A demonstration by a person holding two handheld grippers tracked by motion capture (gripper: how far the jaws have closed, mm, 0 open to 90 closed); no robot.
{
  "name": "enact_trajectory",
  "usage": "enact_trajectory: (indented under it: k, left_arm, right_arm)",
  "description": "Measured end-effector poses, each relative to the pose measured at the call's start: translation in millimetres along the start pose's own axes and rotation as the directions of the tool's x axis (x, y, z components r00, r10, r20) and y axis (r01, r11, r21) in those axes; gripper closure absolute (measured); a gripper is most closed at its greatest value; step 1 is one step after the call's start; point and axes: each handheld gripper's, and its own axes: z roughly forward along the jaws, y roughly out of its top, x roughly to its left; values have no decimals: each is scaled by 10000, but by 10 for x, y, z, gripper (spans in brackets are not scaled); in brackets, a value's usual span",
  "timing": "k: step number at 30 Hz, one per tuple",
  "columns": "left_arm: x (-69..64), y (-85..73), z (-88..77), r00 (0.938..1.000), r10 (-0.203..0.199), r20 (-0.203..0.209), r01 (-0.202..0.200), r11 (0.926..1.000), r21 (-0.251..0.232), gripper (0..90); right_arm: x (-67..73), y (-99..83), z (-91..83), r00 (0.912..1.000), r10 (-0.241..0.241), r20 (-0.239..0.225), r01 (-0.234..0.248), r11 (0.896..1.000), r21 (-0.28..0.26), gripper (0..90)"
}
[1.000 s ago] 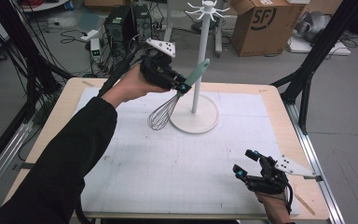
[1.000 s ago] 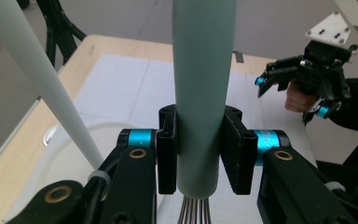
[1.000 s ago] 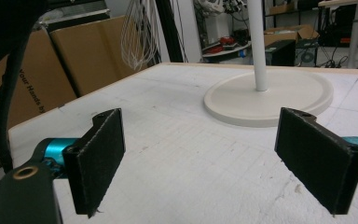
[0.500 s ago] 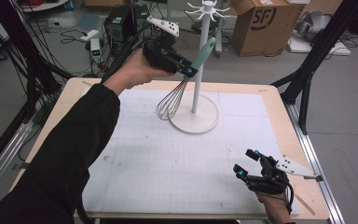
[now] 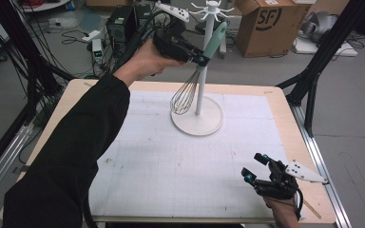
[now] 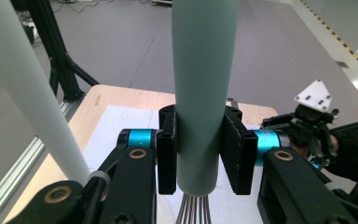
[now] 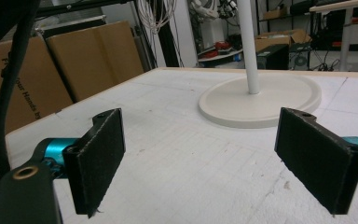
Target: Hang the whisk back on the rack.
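A whisk [image 5: 186, 96] with a pale green handle [image 5: 214, 39] hangs tilted in the air beside the pole of a white hook stand [image 5: 200, 90]. My left gripper [image 5: 200, 58] is shut on the handle, high over the table's far side and just below the stand's hooks [image 5: 212, 7]. In the left gripper view both pads clamp the handle [image 6: 203, 93], wires show below, and the pole [image 6: 23, 84] passes at the left. My right gripper [image 5: 253, 167] rests at the table's front right, open with nothing between its pads [image 7: 98, 158]. It faces the stand's round base [image 7: 261, 100].
A white gridded mat [image 5: 180, 161] covers the wooden table [image 5: 285, 123]. Behind the table lie a cardboard box [image 5: 266, 21], electronics with cables [image 5: 121, 23], and black frame struts [image 5: 313, 71] at the right.
My left hand has lifted the whisk upward and a little toward the top of the stand. The right gripper has stayed put.
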Motion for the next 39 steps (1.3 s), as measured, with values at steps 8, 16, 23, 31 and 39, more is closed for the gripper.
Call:
enact_trajectory:
  k: [8,16,23,31,39]
  left_arm:
    - [60,15,-54,9998,-193,22,194,9992,-342,696]
    - [78,108,-64,9999,-129,43,129,9998,-177,696]
    - [90,113,17,9996,-221,171,221,9998,-32,695]
    - [145,90,52,9993,-317,173,319,9994,-138,695]
    - [181,71,45,9990,-427,148,431,9986,-298,694]
  right_arm:
    - [-2,-10,6,9999,95,48,-95,9999,37,153]
    - [-21,-5,50,10000,1,29,-1,10000,39,153]
    - [-29,-3,40,10000,27,-22,-26,10000,42,154]
    - [-41,1,-14,10000,18,80,-18,10000,-24,154]
    - [-48,3,-50,9998,39,184,-38,10000,-70,154]
